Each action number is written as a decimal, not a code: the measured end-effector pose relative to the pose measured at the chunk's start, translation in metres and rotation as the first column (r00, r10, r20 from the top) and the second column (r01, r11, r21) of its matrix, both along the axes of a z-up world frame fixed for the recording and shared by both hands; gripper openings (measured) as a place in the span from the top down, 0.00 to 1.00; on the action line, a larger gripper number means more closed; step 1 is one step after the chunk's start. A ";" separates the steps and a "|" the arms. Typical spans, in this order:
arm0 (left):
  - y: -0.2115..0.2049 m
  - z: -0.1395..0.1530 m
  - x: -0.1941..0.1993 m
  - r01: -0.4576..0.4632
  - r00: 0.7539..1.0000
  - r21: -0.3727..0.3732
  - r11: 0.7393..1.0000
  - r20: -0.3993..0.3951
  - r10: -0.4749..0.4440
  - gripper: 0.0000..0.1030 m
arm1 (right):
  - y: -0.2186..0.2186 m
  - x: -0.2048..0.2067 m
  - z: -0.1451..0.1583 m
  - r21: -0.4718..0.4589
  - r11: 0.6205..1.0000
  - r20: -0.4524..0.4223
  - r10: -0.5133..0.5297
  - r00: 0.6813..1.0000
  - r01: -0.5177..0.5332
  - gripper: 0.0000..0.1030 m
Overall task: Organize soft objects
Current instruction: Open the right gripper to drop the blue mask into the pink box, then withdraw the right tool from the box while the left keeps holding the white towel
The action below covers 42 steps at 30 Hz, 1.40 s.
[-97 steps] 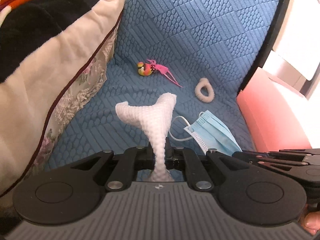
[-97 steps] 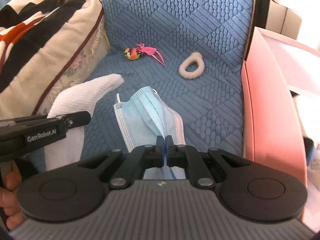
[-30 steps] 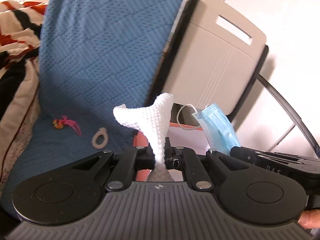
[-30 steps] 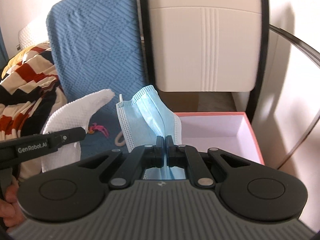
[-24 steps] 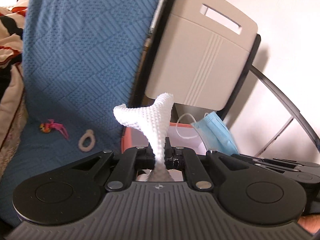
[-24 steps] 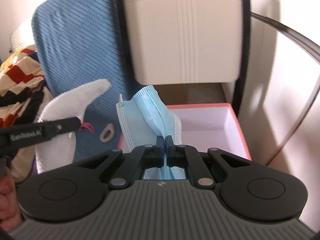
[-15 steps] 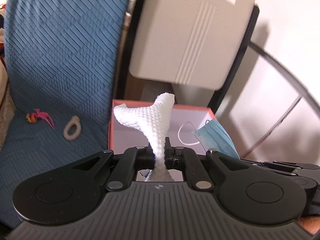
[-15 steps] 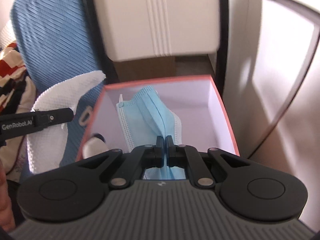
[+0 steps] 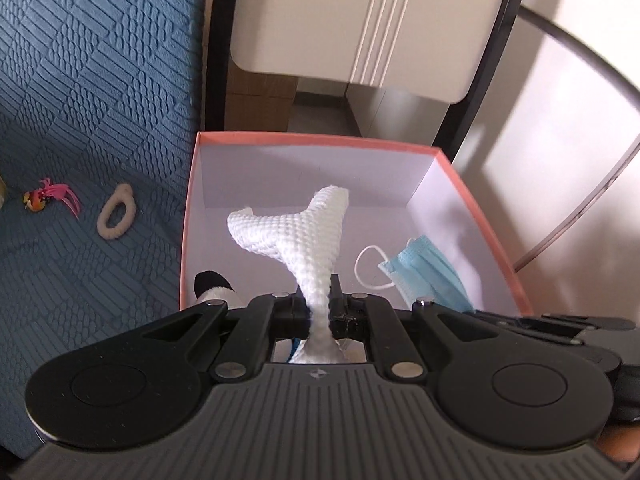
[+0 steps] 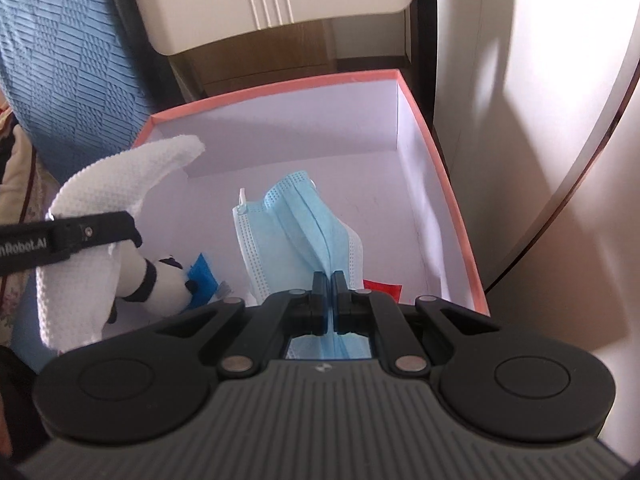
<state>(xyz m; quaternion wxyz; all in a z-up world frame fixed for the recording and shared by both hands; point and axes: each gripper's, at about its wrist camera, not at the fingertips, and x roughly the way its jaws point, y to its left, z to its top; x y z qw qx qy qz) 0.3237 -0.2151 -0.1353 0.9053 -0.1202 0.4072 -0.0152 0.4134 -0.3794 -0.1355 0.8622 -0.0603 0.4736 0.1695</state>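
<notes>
My left gripper [image 9: 319, 305] is shut on a white knitted cloth [image 9: 296, 236], which stands up out of the jaws above the open pink box [image 9: 316, 139]. My right gripper [image 10: 330, 286] is shut on a blue face mask [image 10: 296, 224], also held over the pink box [image 10: 280, 85]. In the left wrist view the mask [image 9: 424, 276] hangs at the right, beside the cloth. The right wrist view shows the cloth [image 10: 116, 184] and the left gripper's finger [image 10: 68, 236] at the left. A black-and-white plush toy [image 10: 156, 284] lies in the box.
A cream hair scrunchie [image 9: 117, 216] and a pink and orange hair clip [image 9: 48, 198] lie on the blue quilted seat [image 9: 80, 120] left of the box. Something red [image 10: 382, 291] and something blue [image 10: 200, 272] lie on the box floor. A beige chair back [image 9: 360, 20] stands behind.
Both grippers have moved from over the blue seat to above the pink box and sunk toward it, each still holding its item. The box's inside now fills both views.
</notes>
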 end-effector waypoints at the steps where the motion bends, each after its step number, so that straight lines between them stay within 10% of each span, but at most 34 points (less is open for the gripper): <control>1: 0.000 -0.002 0.002 0.001 1.000 0.001 1.000 -0.004 -0.001 0.92 | 0.000 0.001 0.000 0.004 1.000 0.002 -0.001 1.000 0.001 0.94; 7: 0.000 -0.006 0.004 -0.001 1.000 -0.010 1.000 -0.015 0.000 0.90 | -0.005 -0.003 0.002 0.017 1.000 0.009 -0.020 1.000 0.020 0.92; 11: 0.003 -0.005 0.001 -0.012 0.999 -0.008 1.000 -0.038 0.012 0.50 | -0.005 -0.002 0.005 -0.005 0.999 0.000 -0.051 0.999 0.051 0.76; 13: 0.006 0.001 -0.006 -0.009 1.000 -0.013 1.000 -0.009 0.008 0.49 | -0.005 -0.006 0.011 0.002 0.998 0.013 -0.058 0.998 0.058 0.58; 42: 0.095 0.116 -0.123 -0.042 0.941 0.009 0.999 0.337 0.036 0.49 | 0.070 -0.102 0.116 0.057 0.998 0.222 0.000 0.975 -0.013 0.59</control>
